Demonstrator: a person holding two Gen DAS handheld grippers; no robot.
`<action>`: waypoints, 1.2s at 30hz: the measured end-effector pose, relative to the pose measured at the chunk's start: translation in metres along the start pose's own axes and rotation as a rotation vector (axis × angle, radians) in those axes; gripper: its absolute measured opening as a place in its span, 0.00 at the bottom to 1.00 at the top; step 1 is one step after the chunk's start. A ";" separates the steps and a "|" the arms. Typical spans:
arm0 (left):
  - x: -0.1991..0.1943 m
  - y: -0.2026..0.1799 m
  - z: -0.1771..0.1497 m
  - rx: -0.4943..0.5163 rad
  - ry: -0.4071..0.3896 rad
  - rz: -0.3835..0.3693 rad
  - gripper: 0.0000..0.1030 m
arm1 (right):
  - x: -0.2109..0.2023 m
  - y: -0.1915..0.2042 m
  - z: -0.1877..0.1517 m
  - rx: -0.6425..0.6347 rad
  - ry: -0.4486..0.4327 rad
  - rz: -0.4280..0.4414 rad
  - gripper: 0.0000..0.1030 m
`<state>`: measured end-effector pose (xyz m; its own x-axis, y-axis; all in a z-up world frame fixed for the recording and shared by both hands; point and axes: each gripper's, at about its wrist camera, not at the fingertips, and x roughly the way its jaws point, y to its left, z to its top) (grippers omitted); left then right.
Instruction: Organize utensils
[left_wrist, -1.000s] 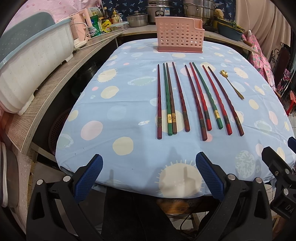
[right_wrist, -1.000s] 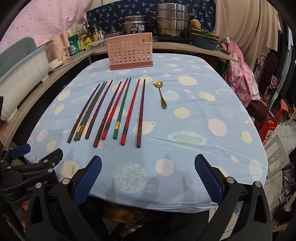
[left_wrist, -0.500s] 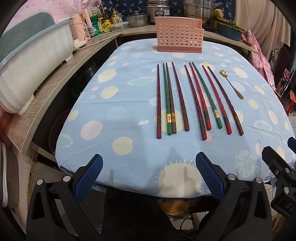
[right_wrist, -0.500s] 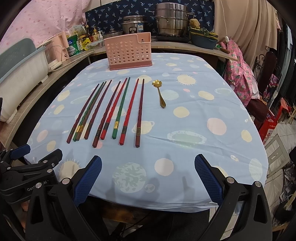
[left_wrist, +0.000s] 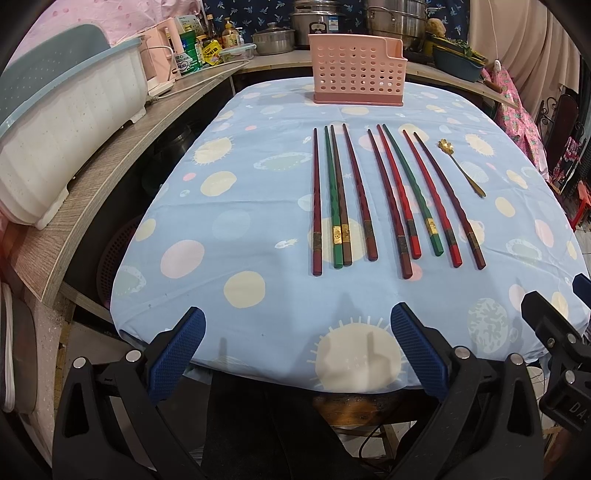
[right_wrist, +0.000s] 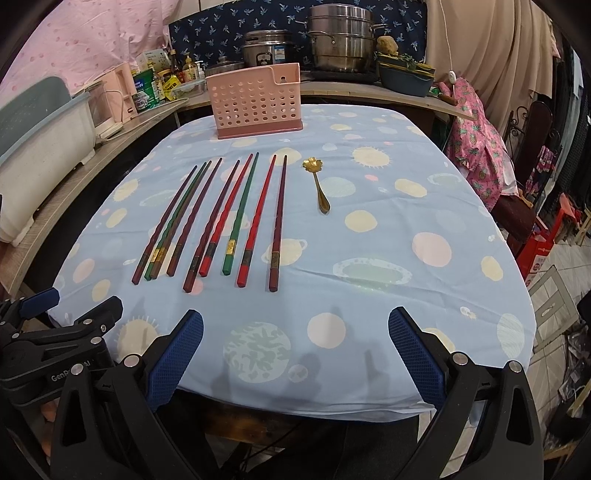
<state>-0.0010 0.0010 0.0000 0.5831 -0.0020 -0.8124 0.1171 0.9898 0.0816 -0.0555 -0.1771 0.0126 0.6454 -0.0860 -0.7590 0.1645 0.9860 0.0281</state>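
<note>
- Nine chopsticks (left_wrist: 391, 199) lie side by side on the blue spotted tablecloth (left_wrist: 236, 206), thin tips pointing toward the far end of the table, exactly as they lay a second ago; none has shifted.
- From the left, the row runs dark red, green, brown and maroon, then a gap, then maroon, red, green, red and dark maroon; the green and brown ones in the left group touch along their length.
- A small gold spoon (right_wrist: 317, 184) with a flower-shaped bowl rests just to the right of the row, apart from the last chopstick, also unmoved.
- The pink perforated holder (left_wrist: 357, 70) stands upright at the far end of the table, beyond the chopstick tips and well apart from them.
- The left gripper (left_wrist: 295, 350) hovers at the near table edge with its blue pads (left_wrist: 177, 354) spread wide and nothing between them, its view unchanged from the earlier frames.
- The right gripper (right_wrist: 293, 350) hangs beside it, likewise spread wide and empty; its view has crept very slightly forward and to the right, so the spoon and holder sit a touch lower and further left than before.
- A white dish rack (left_wrist: 70, 122) sits on the wooden counter (left_wrist: 110, 177) to the left.
</note>
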 end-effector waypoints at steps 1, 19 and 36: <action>0.000 0.000 0.000 0.000 0.000 -0.001 0.93 | 0.001 0.000 0.000 0.000 0.002 0.000 0.94; 0.011 0.003 0.005 -0.021 0.016 -0.004 0.93 | 0.015 -0.014 0.001 0.014 0.016 -0.002 0.93; 0.075 0.036 0.033 -0.096 0.054 0.013 0.89 | 0.057 -0.027 0.036 0.015 -0.002 -0.026 0.93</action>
<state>0.0730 0.0314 -0.0389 0.5399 0.0164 -0.8416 0.0305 0.9988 0.0390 0.0038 -0.2134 -0.0079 0.6423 -0.1123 -0.7582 0.1927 0.9811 0.0179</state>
